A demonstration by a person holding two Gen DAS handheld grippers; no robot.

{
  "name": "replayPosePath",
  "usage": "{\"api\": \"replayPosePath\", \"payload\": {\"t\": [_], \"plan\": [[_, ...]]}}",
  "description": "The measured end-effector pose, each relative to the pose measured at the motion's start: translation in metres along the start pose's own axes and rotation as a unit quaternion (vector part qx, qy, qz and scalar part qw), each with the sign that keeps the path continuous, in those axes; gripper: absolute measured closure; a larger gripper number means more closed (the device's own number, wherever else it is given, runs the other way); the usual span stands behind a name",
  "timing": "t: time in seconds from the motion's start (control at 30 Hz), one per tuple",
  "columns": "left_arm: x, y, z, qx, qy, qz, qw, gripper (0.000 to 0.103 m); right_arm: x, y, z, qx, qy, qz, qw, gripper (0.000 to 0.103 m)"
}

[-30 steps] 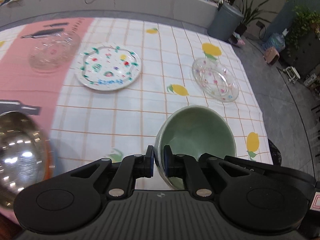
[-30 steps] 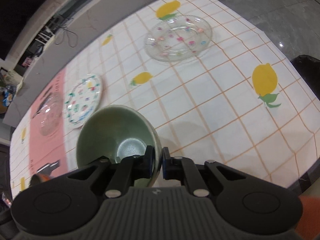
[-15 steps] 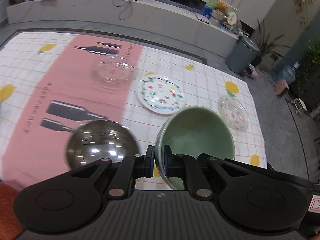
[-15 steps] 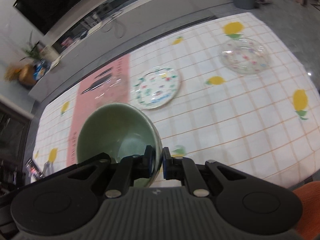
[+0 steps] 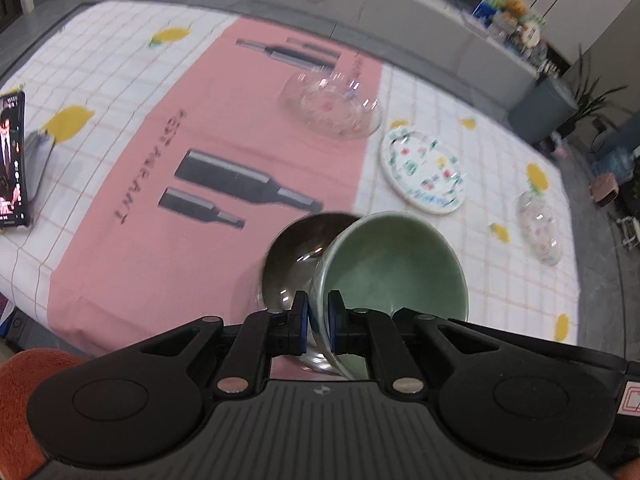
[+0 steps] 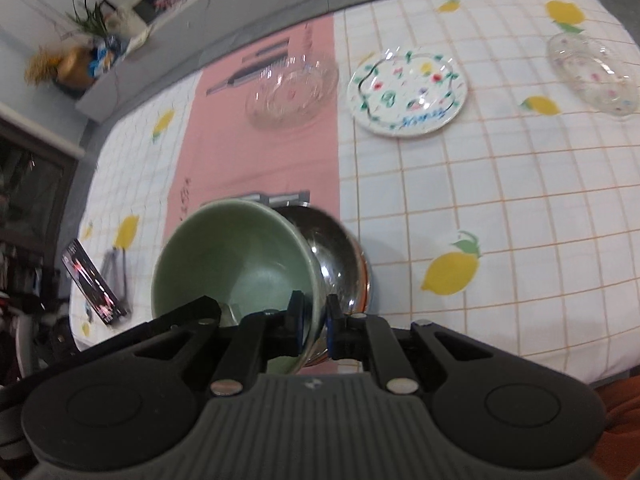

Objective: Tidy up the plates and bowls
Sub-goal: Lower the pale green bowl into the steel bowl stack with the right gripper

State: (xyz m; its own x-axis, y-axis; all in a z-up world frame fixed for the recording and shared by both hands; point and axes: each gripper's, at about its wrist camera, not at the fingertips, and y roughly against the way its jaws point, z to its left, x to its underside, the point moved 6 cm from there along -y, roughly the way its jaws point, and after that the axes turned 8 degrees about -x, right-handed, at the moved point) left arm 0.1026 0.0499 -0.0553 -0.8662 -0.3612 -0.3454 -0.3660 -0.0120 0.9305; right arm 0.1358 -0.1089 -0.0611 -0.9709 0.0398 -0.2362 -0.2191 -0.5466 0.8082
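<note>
Two hand-held grippers, left (image 5: 314, 322) and right (image 6: 311, 326), clamped on opposite rim walls of green bowl (image 5: 394, 266), tilted at lower centre over steel bowl (image 5: 294, 264), likely for nesting.

pink table runner (image 5: 248, 152): one line of dark capital lettering beside the printed bottles, too blurred to spell out. painted plate (image 6: 408, 90): a blue handwritten word along the rim, not legible. phone (image 5: 12, 160): lit screen, characters too small to read. no other text, number or brand readable.
</note>
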Motion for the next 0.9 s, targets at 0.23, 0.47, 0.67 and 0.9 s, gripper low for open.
{"api": "replayPosePath", "payload": {"t": [0.23,0.47,0.67,0.9], "plan": [[-0.002,-0.024,0.004,-0.015,-0.009,0.026,0.9995,0.093,-0.005,-0.033,-0.005,0.020,0.006,0.032,0.999,0.095],[-0.008,-0.040,0.003,-0.030,-0.022,0.042,0.9984,0.093,-0.013,-0.048,-0.006,0.027,0.018,0.039,0.999,0.095],[-0.010,-0.049,0.006,-0.037,-0.023,0.057,0.9974,0.091,-0.013,-0.062,-0.005,0.037,0.031,0.067,0.997,0.094],[-0.011,-0.052,0.009,-0.028,-0.021,0.068,0.9971,0.090,-0.017,-0.066,-0.004,0.046,0.041,0.077,0.995,0.093]]}}
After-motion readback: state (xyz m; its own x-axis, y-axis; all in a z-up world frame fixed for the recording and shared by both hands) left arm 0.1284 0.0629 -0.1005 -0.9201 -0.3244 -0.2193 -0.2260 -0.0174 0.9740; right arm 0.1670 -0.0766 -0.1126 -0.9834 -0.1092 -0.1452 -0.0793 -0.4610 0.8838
